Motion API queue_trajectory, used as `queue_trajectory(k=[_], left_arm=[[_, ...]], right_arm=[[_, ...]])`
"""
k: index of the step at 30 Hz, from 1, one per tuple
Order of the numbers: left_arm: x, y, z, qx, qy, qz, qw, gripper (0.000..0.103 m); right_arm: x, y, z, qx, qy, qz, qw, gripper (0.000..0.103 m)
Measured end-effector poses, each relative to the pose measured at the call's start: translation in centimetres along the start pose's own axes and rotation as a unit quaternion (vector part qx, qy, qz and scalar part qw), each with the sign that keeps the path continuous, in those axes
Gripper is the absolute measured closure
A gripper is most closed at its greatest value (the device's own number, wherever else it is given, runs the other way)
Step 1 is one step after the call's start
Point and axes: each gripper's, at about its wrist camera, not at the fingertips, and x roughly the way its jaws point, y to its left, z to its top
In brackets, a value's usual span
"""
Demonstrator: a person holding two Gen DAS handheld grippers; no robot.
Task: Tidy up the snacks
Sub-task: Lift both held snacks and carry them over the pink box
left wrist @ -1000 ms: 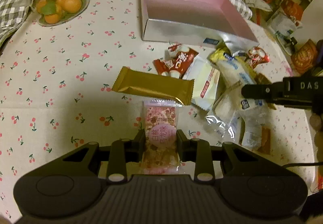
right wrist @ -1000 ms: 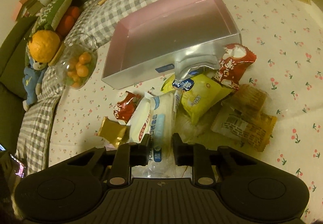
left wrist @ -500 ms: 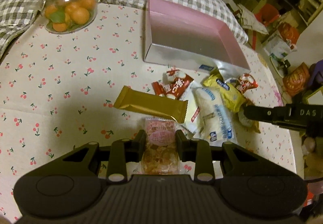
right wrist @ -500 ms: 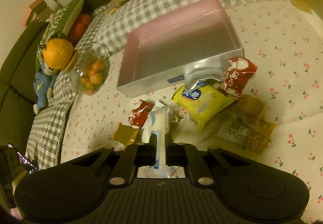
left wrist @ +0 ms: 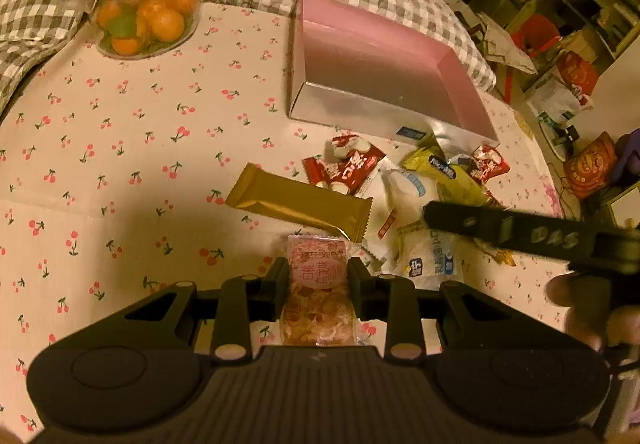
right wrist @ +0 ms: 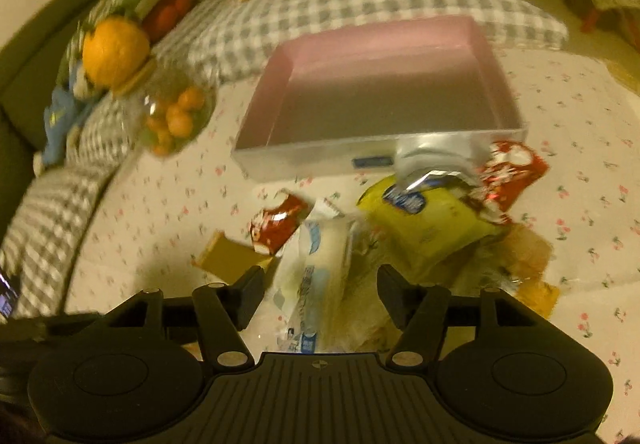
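Nearby, gold bar [left wrist: 298, 202], glass jar [left wrist: 148, 19], pink box [left wrist: 380, 75]

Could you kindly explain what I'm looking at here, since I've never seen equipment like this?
There is no robot: a person holds a two-fingered tool in each hand, each carrying a camera looking along its fingers. In the left camera's picture, the left hand-held gripper is shut on a pink snack packet. The right camera's picture shows the right hand-held gripper, open over a white packet. On the cherry-print tablecloth lie a gold bar, red and yellow packets, an empty pink box and a jar of oranges.
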Motion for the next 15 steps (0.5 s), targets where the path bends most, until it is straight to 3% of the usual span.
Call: queue_trajectory(k=[4,7,9,11,15], left_arm=[[0.4,0.1,-0.2,0.001,0.006,0.005,1.0,0.074],[0.5,0.1,-0.3,0.002,0.009,0.007,0.9999,0.074],[0.6,0.1,-0.4,0.002,0.009,0.007,0.9999,0.074],[0.6,0.1,-0.3,0.002,0.009,0.006,0.9999,0.074],[0.4,0.2,-0.4,0.002,0.006,0.003,1.0,0.074]], right_arm=[[1.5,1.1,-0.7,-0.033,0.002,-0.006,0.999,0.04],[2.2,1.0,-1.0,-0.035,0.002,0.001,0.999,0.046],[2.3,0.9,-1.1,-0.045,-0.005,0.001,0.999,0.056],[2.4,0.7,-1.2,-0.047,-0.005,0.001,0.999,0.081],[2.5,0.1,-1.5,-0.034,-0.002,0.018,0.999,0.082]])
